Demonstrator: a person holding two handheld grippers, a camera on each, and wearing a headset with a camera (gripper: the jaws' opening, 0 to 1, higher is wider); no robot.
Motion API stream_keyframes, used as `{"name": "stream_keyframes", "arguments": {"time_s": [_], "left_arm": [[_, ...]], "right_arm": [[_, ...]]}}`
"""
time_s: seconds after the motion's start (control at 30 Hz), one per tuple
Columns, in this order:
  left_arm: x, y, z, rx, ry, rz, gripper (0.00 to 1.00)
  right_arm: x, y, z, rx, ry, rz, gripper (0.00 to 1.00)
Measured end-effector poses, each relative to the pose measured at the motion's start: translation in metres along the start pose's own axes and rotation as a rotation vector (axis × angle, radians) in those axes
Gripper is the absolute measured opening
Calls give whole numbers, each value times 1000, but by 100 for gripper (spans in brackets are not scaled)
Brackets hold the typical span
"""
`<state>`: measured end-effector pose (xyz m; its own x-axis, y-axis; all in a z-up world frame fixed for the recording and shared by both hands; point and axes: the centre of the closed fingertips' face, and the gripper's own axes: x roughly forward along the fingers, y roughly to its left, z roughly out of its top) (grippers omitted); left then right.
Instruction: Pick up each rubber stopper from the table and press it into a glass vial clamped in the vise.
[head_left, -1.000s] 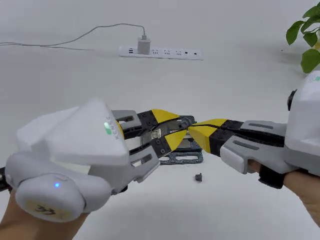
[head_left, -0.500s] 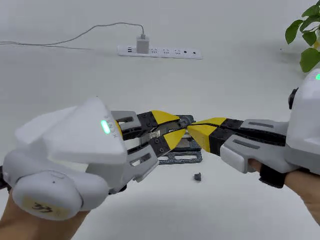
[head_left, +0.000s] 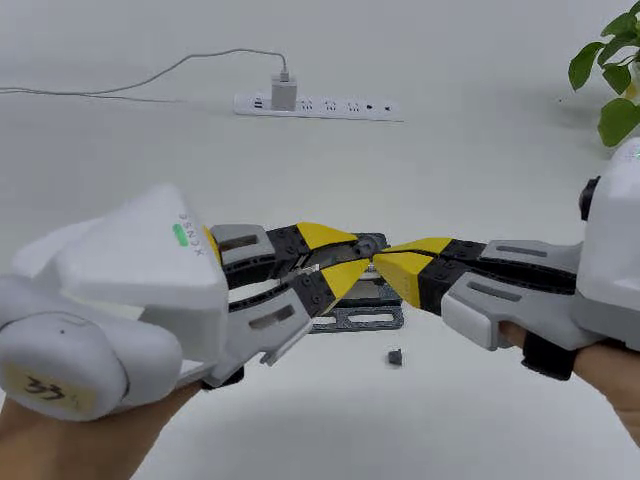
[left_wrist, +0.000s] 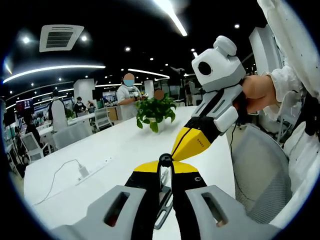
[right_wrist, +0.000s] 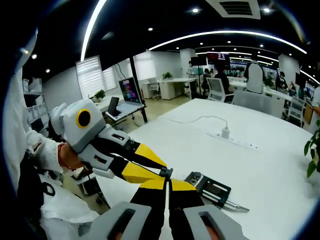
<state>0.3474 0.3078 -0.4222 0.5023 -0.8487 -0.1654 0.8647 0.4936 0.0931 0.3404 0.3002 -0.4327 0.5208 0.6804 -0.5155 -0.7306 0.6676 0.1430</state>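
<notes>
**Two grippers meet tip to tip above a vise on a white table**

The left gripper (head_left: 360, 252) reaches in from the left, its yellow-tipped jaws a little apart. In the left gripper view they pinch a slim glass vial (left_wrist: 165, 192) that stands between them. The right gripper (head_left: 385, 262) comes in from the right and meets the left one at the tips. Its jaws are pressed almost together on a small dark rubber stopper (right_wrist: 166, 172), which sits right at the vial's mouth. How far the stopper has gone in cannot be told.

Below and just behind the touching tips, a dark vise (head_left: 372, 305) lies flat on the table (head_left: 450, 180). The right gripper view shows a metal rod sticking out of its side. A spare stopper (head_left: 395, 357) lies alone on the table, just in front of the vise.

Farther back lies a white power strip (head_left: 320, 105) with a charger plugged in. A leafy plant (head_left: 610, 80) stands at the right edge.
</notes>
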Motion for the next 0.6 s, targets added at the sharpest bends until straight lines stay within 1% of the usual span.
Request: {"name": "stream_keyframes", "arguments": {"time_s": [0.27,0.4,0.57,0.6], "left_arm": [[0,0,0,-18,-5,-14,3],[0,0,1,-22,-10,-17,3],[-1,1,3,-26,-16,-30,3],[-2,2,3,-23,-16,-31,3]], "right_arm": [[-1,1,1,-46,3,8,0],[-1,2,2,-53,2,15,0],[-7,2,5,-53,-5,42,0],[-10,4,9,-47,-24,59,0]]}}
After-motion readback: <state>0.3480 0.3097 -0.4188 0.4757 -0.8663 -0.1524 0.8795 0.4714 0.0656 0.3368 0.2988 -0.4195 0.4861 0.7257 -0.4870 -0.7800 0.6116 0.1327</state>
